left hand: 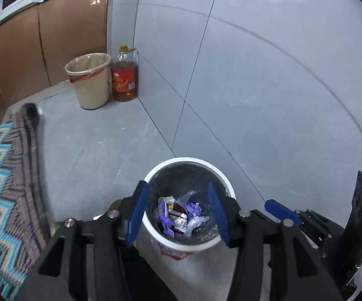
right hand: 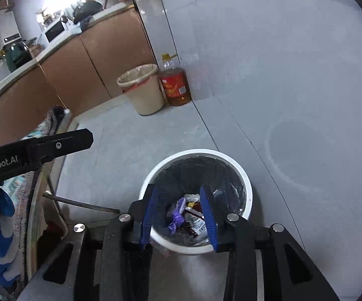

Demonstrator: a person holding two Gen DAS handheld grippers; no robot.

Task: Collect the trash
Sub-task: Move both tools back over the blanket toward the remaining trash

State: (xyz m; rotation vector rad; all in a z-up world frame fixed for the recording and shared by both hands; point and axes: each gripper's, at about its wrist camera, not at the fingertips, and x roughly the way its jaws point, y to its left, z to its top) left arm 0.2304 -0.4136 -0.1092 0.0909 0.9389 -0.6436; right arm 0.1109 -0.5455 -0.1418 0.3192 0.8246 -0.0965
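A white trash bin point(left hand: 225, 178) with a dark liner stands on the grey tiled floor. It holds purple crumpled wrappers point(left hand: 166, 219), red-and-white packets and clear plastic. My left gripper point(left hand: 178, 195) hangs open and empty right above the bin, its blue pads on either side of the opening. In the right wrist view the same bin point(right hand: 248, 188) lies below my right gripper point(right hand: 179, 198), which is also open and empty, and the wrappers point(right hand: 177, 217) show between its pads. The right gripper's blue fingertip point(left hand: 281, 212) shows at the right of the left wrist view.
A beige bin point(left hand: 90, 82) with a clear liner and an oil bottle point(left hand: 124, 75) stand by the brown cabinets point(left hand: 17, 45). A zigzag-patterned cloth point(left hand: 2, 188) covers a surface at the left. The left gripper's body point(right hand: 35, 150) crosses the left side of the right wrist view.
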